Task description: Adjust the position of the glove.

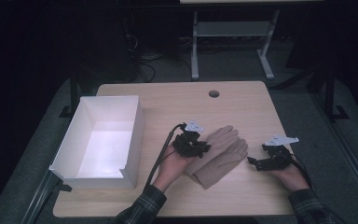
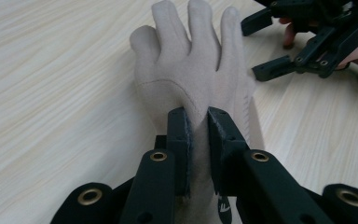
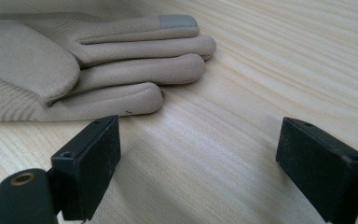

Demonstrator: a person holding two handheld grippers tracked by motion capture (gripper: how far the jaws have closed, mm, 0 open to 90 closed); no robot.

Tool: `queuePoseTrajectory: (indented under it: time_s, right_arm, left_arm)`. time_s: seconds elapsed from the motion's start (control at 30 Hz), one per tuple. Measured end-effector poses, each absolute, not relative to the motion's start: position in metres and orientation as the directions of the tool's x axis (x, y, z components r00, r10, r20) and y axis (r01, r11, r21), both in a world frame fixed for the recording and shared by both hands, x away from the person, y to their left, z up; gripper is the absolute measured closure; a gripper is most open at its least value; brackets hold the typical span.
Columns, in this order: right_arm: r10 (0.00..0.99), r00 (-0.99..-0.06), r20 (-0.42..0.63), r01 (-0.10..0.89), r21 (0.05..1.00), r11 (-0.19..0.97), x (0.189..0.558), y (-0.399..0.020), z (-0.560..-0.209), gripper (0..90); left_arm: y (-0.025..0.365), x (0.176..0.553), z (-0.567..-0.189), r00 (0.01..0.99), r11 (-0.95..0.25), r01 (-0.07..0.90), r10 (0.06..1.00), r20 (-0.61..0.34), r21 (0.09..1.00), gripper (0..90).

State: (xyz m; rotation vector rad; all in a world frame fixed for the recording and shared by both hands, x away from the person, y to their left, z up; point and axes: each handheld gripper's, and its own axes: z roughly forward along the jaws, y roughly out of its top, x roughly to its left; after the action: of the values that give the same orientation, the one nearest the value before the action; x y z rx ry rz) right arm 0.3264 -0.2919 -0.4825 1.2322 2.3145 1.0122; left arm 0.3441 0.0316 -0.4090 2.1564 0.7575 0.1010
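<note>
Left gripper (image 2: 198, 126) clamped on beige glove (image 2: 191, 70), glove fingers stretching ahead of it; right gripper (image 3: 198, 154) released, jaws wide. Glove lies just ahead-left of it, not touching.

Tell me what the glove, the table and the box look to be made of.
Glove: soft beige fabric, suede-like nap with a ribbed cuff, probably knit; one fingertip carries a grey patch. Table: light wood-grain top, smooth and matt, likely laminate. Box: thin white walls with a matt finish, likely cardboard or plastic sheet.
</note>
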Motion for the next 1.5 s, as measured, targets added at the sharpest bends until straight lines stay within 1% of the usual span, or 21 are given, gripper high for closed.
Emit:
queuePoseTrajectory:
  time_s: [0.33,0.7,0.93,1.1,1.33,1.43,1.47,1.5]
  right_arm:
    - [0.823,-0.567,0.039,0.587,0.72,0.37,0.327,-0.292,-0.483,13.0]
    - [0.824,-0.565,0.039,0.588,0.719,0.369,0.327,-0.292,-0.483,13.0]
    - [0.824,-0.565,0.039,0.588,0.719,0.37,0.327,-0.292,-0.483,13.0]
    - [0.824,-0.565,0.039,0.588,0.719,0.37,0.327,-0.292,-0.483,13.0]
    - [0.824,-0.565,0.039,0.588,0.719,0.37,0.327,-0.292,-0.483,13.0]
    - [0.824,-0.565,0.039,0.588,0.719,0.369,0.327,-0.292,-0.483,13.0]
    - [0.824,-0.565,0.039,0.588,0.72,0.369,0.327,-0.292,-0.483,13.0]
    - [0.824,-0.565,0.039,0.588,0.719,0.369,0.327,-0.292,-0.483,13.0]
  left_arm:
    - [0.005,0.337,-0.419,0.83,-0.505,0.465,0.534,-0.161,0.727,79.4]
    - [-0.009,0.331,-0.428,0.827,-0.529,0.47,0.545,-0.141,0.707,79.0]
    - [-0.015,0.329,-0.437,0.824,-0.548,0.475,0.552,-0.129,0.688,77.2]
    - [-0.017,0.328,-0.443,0.818,-0.559,0.479,0.564,-0.113,0.676,70.6]
    - [-0.014,0.328,-0.439,0.825,-0.549,0.476,0.549,-0.133,0.688,45.4]
    - [-0.008,0.328,-0.434,0.823,-0.537,0.467,0.555,-0.122,0.702,46.3]
    - [-0.006,0.328,-0.432,0.822,-0.536,0.468,0.555,-0.124,0.703,47.7]
    - [-0.003,0.328,-0.43,0.822,-0.535,0.468,0.556,-0.125,0.703,51.3]
